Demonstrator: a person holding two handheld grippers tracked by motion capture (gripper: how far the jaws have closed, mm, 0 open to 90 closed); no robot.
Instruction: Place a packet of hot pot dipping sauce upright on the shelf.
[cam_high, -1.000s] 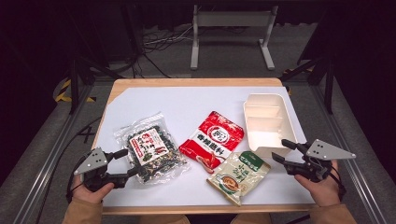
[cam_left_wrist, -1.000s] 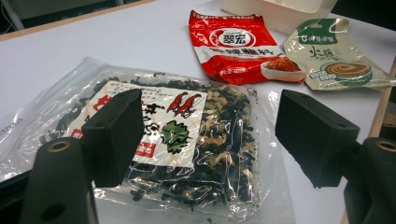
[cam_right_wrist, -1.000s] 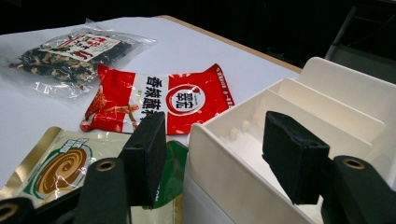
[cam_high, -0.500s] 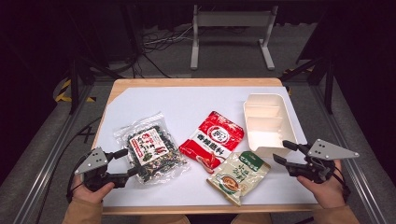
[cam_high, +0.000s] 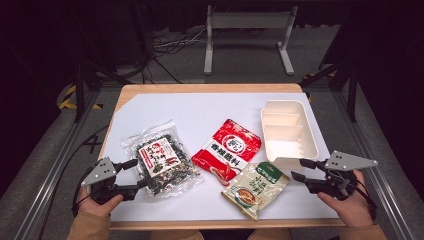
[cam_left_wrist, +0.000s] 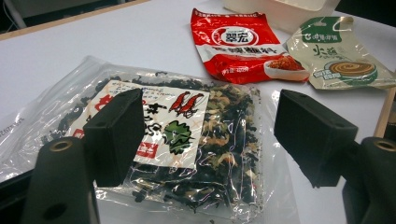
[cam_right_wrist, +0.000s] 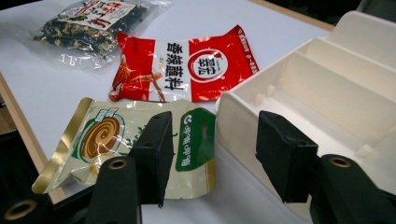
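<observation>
A clear bag of dark dried greens (cam_high: 161, 162) with a red-and-white label lies at the table's front left. My left gripper (cam_high: 136, 174) stands open at the bag's near-left edge, and the bag (cam_left_wrist: 187, 135) spreads out beyond the open jaws of that gripper (cam_left_wrist: 205, 135). A red pouch (cam_high: 227, 149) lies in the middle, with a green-and-beige pouch (cam_high: 256, 186) in front of it. A cream compartment tray (cam_high: 306, 150) stands at the right. My right gripper (cam_high: 299, 169) is open and its jaws have just been closing. Ahead of this gripper (cam_right_wrist: 212, 149) are the tray's near corner (cam_right_wrist: 233, 121) and the green pouch (cam_right_wrist: 140, 140); nothing is pinched.
White sheet (cam_high: 200, 112) covers the wooden table, whose front edge (cam_high: 215, 225) runs just before my hands. Beyond the table's far edge, a metal stand (cam_high: 247, 35) and cables lie on the dark floor.
The right gripper's jaws stand a little closer together than before. Both hands and all the packets keep their places.
</observation>
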